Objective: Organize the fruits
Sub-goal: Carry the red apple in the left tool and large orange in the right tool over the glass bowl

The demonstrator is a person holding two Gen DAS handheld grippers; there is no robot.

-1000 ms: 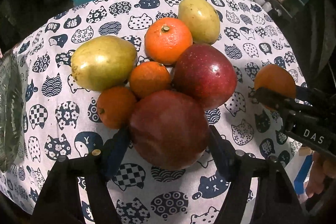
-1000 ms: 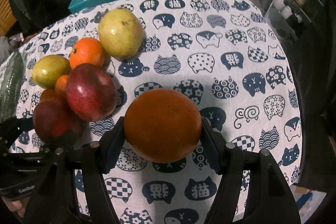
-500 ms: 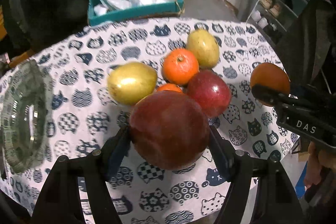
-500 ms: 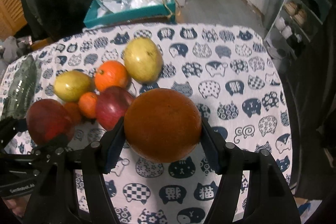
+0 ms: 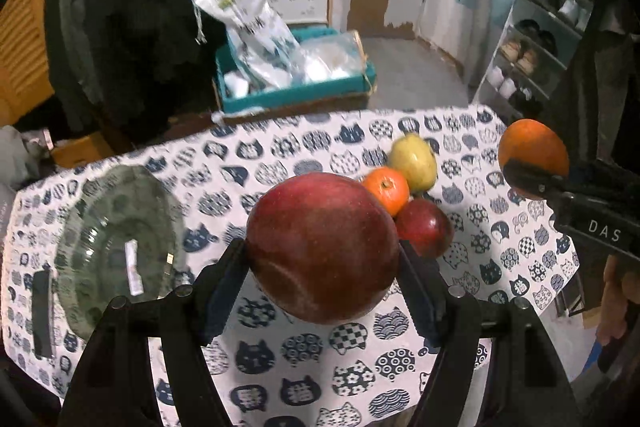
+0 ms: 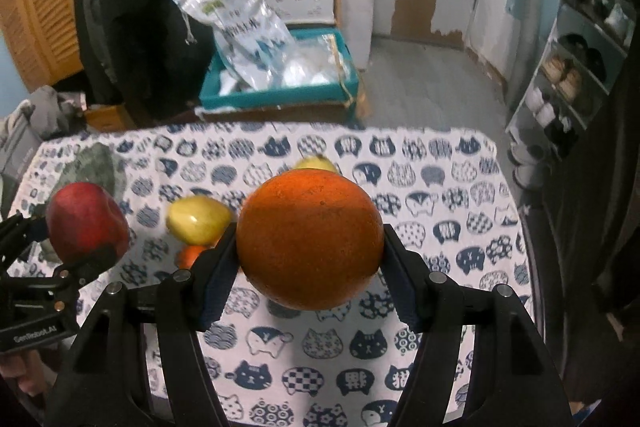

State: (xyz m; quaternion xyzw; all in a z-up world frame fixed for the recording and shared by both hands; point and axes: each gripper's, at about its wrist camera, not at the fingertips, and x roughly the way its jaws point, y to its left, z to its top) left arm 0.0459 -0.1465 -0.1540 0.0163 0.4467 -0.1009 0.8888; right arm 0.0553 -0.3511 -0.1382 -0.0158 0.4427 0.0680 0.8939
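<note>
Red apple (image 5: 322,247): round, smooth and glossy with fine speckles, pinched between the left tongs (image 5: 324,267) above the counter (image 5: 280,347); which way its stem pointed could not be told.
Orange (image 6: 308,239): round, with dimpled matte peel, clamped between the right tongs (image 6: 308,259), off the cloth.
Left on the counter: a second red apple (image 5: 424,227), a small orange (image 5: 386,189) and a yellow-green pear (image 5: 414,161), touching in a cluster.
Glass plate (image 5: 116,247): clear, ribbed, round, lying flat to the left.
Counter cover: white cloth printed with navy cats.
Beyond: a teal crate (image 5: 292,95) holding plastic bags.
</note>
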